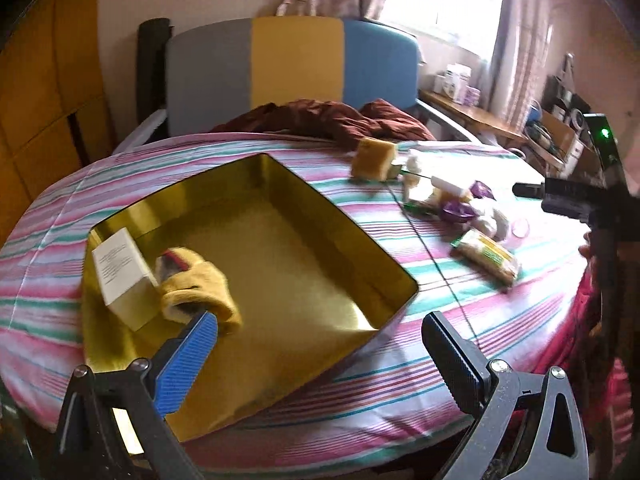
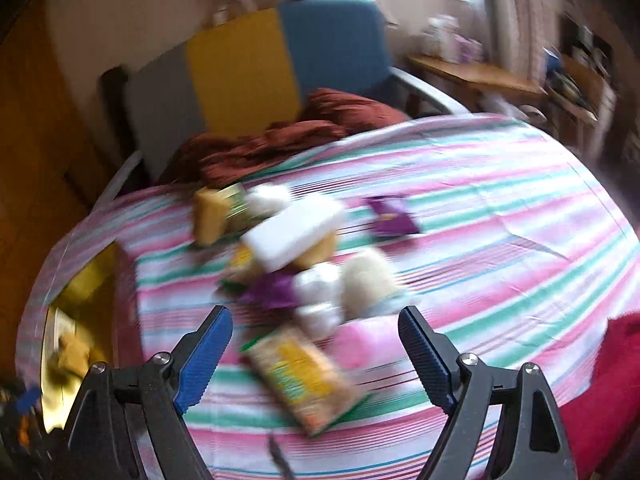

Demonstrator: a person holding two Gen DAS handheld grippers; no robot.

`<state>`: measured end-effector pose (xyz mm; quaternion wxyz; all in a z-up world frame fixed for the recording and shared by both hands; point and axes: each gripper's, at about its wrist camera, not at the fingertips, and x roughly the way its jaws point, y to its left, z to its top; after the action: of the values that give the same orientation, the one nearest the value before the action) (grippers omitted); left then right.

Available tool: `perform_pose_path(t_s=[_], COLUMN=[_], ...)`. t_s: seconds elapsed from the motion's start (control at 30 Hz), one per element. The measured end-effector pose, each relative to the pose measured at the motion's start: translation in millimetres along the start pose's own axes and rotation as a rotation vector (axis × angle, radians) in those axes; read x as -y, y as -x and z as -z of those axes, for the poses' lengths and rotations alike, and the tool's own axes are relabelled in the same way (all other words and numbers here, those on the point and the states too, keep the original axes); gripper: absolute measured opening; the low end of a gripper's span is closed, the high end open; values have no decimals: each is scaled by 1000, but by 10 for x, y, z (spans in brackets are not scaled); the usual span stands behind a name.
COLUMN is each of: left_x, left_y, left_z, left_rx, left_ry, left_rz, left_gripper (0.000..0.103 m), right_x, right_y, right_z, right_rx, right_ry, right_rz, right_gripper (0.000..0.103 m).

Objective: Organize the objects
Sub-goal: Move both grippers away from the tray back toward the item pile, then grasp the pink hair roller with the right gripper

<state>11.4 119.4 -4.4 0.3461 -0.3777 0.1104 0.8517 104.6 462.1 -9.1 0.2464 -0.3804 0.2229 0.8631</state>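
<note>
A gold tin (image 1: 256, 184) is seen open on the striped bedcover (image 1: 360, 380), already holding a white box (image 1: 120, 268) and a yellow glove (image 1: 200, 284) in its left corner. The rest of the things lie in a loose heap to the right of the tin: a yellow sponge (image 2: 208, 216), a white block (image 2: 296, 230), purple wrappers (image 2: 390, 216), a pale fluffy ball (image 2: 366, 280) and, nearest, a flat snack packet (image 2: 308, 376). The left gripper (image 1: 320, 336) is held with its jaws wide apart and empty, by the tin's near edge. The right gripper (image 2: 316, 344) is likewise spread wide with nothing pressed between the pads; the packet lies below and between its 2 fingers. The packet is judged light, thin and crinkly, with a slick film that may slide, and its contents may crush, so a gentle hold across its short width near the middle is advised. The sponge and the fluffy ball would yield softly and could be pinched anywhere. The white block looks firmer and is best taken across its narrow sides. Blur leaves finer detail uncertain.
</note>
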Motion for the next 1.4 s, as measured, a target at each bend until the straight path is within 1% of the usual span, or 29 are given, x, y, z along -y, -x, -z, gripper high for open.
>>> perform_pose_path(t_s=[0.1,0.17,0.33,0.4,0.43,0.47,0.57,0.63,0.7,0.8,0.93,1.0,1.07,1.13,1.17,1.23,1.27,1.3,1.33,1.4], left_x=[121,220,489,575,613,647,703,740,770,779,738,721,711,715,715,714,710,707,705,706], left_y=[-44,-83,-203,-251,-278,-310,-387,-429,-456,-470,-499,-520,-541,-541,-542,-542,-549,-557,-560,-559], left_z=[-49,-84,-179,-217,-237,-258,-296,-308,-312,-312,-312,-309,-302,-297,-299,-304,-305,-307,-306,-307], left_rx=[-4,-9,-22,-24,-25,-29,-49,-60,-65,-68,-74,-81,-87,-88,-87,-85,-87,-89,-91,-91], left_ry=[-28,-49,-98,-106,-104,-107,-96,-94,-102,-108,-91,-80,-72,-74,-75,-76,-74,-72,-70,-71], left_rz=[21,37,72,83,80,83,103,116,116,122,123,126,131,132,131,128,126,127,127,126], left_gripper=[103,103,103,103,103,103,103,103,103,103,103,103,103,103,103,103,103,103,103,103], right_x=[354,600,886,913,915,907,871,837,786,669,551,534,529,532,532,527,526,525,514,496], right_y=[-97,-215,-458,-552,-585,-604,-636,-650,-696,-798,-831,-860,-923,-986,-1013,-1047,-1052,-1048,-1012,-933], right_z=[-98,-144,-173,-143,-128,-122,-95,-89,-84,-76,-100,-109,-108,-89,-74,-49,-39,-34,-34,-34], right_rx=[-29,-61,-115,-155,-173,-185,-212,-224,-257,-348,-415,-439,-470,-497,-510,-527,-530,-529,-513,-485], right_ry=[-113,-220,-370,-398,-407,-403,-379,-358,-326,-246,-112,-82,-46,-39,-40,-43,-45,-47,-42,-27], right_rz=[26,-3,-60,-64,-80,-97,-90,-116,-127,-164,-131,-128,-105,-101,-111,-136,-150,-159,-172,-164], right_gripper=[88,89,89,89,89,89,93,99,99,99,99,99,99,99,98,86,82,74,73,73])
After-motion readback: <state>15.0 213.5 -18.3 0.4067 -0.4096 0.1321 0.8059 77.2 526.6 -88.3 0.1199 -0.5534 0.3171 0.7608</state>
